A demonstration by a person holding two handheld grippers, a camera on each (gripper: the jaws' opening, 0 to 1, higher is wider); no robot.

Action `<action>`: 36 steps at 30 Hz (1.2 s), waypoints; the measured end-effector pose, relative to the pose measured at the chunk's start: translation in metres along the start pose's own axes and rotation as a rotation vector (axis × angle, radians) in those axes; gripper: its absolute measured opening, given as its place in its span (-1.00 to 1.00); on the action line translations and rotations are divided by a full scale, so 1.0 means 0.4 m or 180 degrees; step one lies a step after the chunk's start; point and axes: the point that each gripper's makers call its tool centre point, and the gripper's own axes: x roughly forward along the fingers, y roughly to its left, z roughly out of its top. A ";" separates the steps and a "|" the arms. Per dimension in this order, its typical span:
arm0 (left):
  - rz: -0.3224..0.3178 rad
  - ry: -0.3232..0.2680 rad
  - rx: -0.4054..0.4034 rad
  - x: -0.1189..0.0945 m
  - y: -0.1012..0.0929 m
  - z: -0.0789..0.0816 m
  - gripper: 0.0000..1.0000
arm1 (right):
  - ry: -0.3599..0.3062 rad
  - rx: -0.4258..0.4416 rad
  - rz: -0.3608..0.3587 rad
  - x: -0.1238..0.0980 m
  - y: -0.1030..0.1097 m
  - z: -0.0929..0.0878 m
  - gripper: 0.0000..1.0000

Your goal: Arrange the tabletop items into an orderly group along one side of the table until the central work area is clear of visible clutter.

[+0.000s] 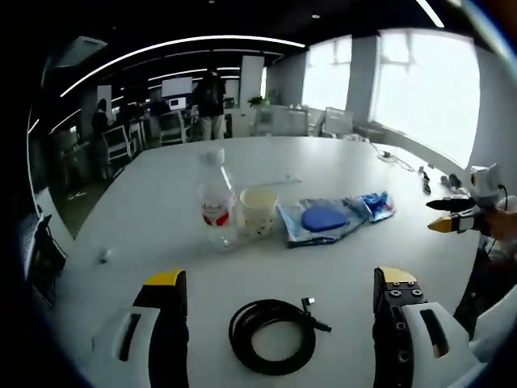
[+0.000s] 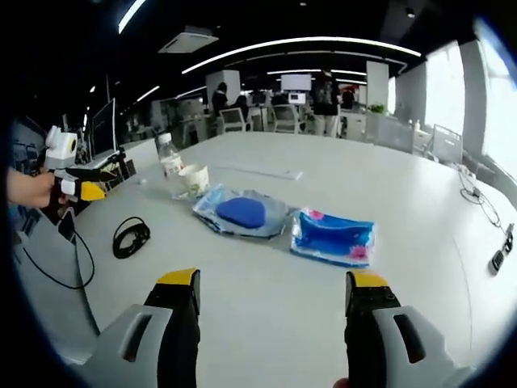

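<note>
Nothing looks tidied yet: both tongs, left (image 1: 279, 295) and right (image 2: 273, 295), gape empty, while cable (image 1: 272, 335) at six o'clock, bottle (image 1: 216, 198), cup (image 1: 258, 212) and pouches (image 2: 333, 237) clutter the worktop (image 1: 161, 202).

Daylight pours in from the big windows (image 1: 428, 89), blown out to plain white in my left gripper view. Ceiling light strips (image 2: 315, 42) run as bright curved lines against a dark ceiling. The white bench (image 1: 161, 218) reads evenly lit, faintly bluish, with soft weak shadows under things. Fisheye bending is strong toward the edges; straight lines bow. Both views slightly soft and hazy; far office dim, low in detail.
</note>
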 end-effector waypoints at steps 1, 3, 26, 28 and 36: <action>0.0007 0.0008 0.0000 -0.004 0.007 -0.005 0.85 | 0.0006 -0.0015 0.0010 0.004 0.000 0.002 0.42; 0.0024 0.0020 -0.0013 -0.013 0.024 -0.016 0.85 | 0.0017 -0.0027 0.0015 0.007 -0.002 0.002 0.42; 0.0048 0.0256 -0.0068 -0.064 0.136 -0.124 0.77 | 0.0119 -0.0107 0.0141 0.079 0.078 -0.002 0.41; 0.0058 0.0269 -0.0091 -0.065 0.140 -0.129 0.76 | 0.0120 -0.0109 0.0177 0.090 0.095 0.001 0.41; 0.0027 0.0327 -0.0117 -0.067 0.144 -0.160 0.72 | 0.0111 -0.0145 0.0346 0.138 0.177 0.014 0.40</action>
